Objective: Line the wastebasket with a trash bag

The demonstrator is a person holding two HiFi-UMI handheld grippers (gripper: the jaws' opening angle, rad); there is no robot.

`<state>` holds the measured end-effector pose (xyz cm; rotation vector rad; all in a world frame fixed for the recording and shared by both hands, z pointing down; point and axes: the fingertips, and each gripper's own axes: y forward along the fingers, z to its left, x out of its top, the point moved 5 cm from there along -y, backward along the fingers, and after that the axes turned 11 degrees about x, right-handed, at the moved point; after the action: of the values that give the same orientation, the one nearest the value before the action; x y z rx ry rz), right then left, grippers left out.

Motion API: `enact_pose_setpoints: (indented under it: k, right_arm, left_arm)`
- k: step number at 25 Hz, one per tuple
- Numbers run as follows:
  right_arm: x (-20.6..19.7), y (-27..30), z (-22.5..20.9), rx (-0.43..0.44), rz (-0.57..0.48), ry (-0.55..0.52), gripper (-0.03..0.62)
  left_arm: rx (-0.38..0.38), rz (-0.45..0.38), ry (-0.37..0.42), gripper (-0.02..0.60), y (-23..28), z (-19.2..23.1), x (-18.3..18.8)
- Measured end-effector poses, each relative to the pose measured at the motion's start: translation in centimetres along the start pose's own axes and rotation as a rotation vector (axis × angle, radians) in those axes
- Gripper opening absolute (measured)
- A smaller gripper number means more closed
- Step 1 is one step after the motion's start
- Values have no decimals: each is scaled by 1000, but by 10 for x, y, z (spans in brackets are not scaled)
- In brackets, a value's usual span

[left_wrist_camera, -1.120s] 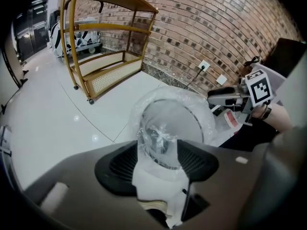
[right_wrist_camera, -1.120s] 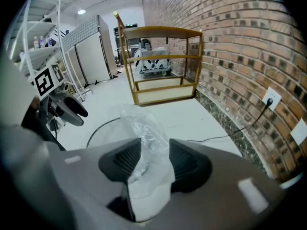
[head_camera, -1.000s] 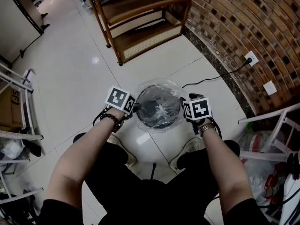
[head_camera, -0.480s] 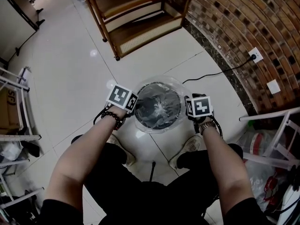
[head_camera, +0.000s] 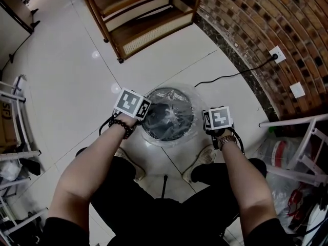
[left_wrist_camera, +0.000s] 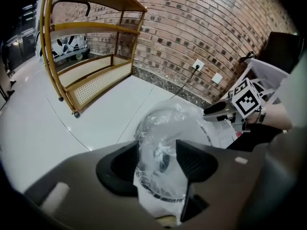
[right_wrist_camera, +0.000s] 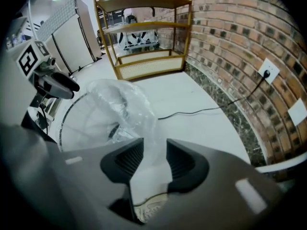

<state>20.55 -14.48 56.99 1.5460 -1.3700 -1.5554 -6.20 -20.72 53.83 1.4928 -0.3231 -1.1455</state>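
A dark round wastebasket stands on the floor between my feet, with a clear trash bag draped over its mouth. My left gripper is at its left rim and my right gripper at its right. In the left gripper view, my left gripper stands wide, its jaws having just closed a little, with loose bag film between them. In the right gripper view, my right gripper has also just been closing. Film runs through a gap still showing between its pads.
A wooden shelf unit stands beyond the basket, and a brick wall runs along the right. A black cord leads to an outlet. White racks stand at right, more racks at left. My shoes flank the basket.
Both grippers have moved down beside the basket's rim, the right one more, and the bag film has come down around the rim with them.
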Motion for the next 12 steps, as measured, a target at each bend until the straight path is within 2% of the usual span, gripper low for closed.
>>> enact_pose_setpoints:
  k: [8,12]
  right_arm:
    - [-26,-5,8,40,61,21,150]
    - [-29,-21,10,76,30,36,169]
  left_arm:
    - [-6,-29,62,250,8,-14,17]
    - [12,-60,96,250,7,-20,27]
